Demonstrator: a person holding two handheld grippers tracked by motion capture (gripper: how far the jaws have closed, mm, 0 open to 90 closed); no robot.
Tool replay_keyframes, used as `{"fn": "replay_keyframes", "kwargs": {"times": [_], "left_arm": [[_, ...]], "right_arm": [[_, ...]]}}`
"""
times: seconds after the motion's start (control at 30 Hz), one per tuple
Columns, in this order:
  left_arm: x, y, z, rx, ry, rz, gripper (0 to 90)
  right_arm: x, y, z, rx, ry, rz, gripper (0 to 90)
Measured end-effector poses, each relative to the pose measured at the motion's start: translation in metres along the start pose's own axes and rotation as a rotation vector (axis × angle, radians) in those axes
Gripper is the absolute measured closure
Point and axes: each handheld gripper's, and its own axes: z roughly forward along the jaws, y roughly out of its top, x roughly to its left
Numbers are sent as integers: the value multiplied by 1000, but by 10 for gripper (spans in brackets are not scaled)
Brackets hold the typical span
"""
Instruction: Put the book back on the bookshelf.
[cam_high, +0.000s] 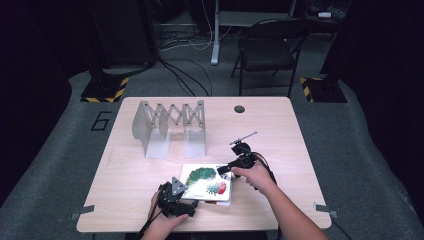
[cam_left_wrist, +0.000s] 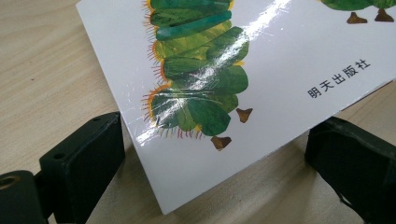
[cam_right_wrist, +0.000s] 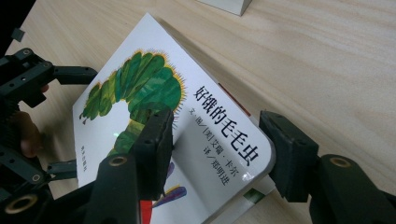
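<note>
A white picture book (cam_high: 205, 182) with a green caterpillar on its cover lies on the wooden table (cam_high: 280, 130), near the front edge. My left gripper (cam_high: 192, 201) is at the book's near left corner. In the left gripper view that corner of the book (cam_left_wrist: 261, 70) pokes between the two wide-apart jaws of the gripper (cam_left_wrist: 215, 154), and no pad presses on it. My right gripper (cam_high: 223, 170) reaches in from the right. In the right gripper view it (cam_right_wrist: 217, 135) straddles the book (cam_right_wrist: 154, 107) at a corner, one jaw over the cover, the other just outside the edge.
A grey metal accordion rack (cam_high: 167, 127) stands at the back left of the table. A small round hole (cam_high: 239, 109) marks the far edge. A black folding chair (cam_high: 270, 50) stands beyond the table. The left gripper (cam_right_wrist: 28, 93) and its hand appear at the left of the right gripper view.
</note>
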Motion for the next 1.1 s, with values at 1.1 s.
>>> {"fn": "replay_keyframes", "kwargs": {"times": [1.1], "left_arm": [[3,3,-4,34,-4,14,102]], "right_arm": [[3,4,-21,-18,87,-42,596]]}}
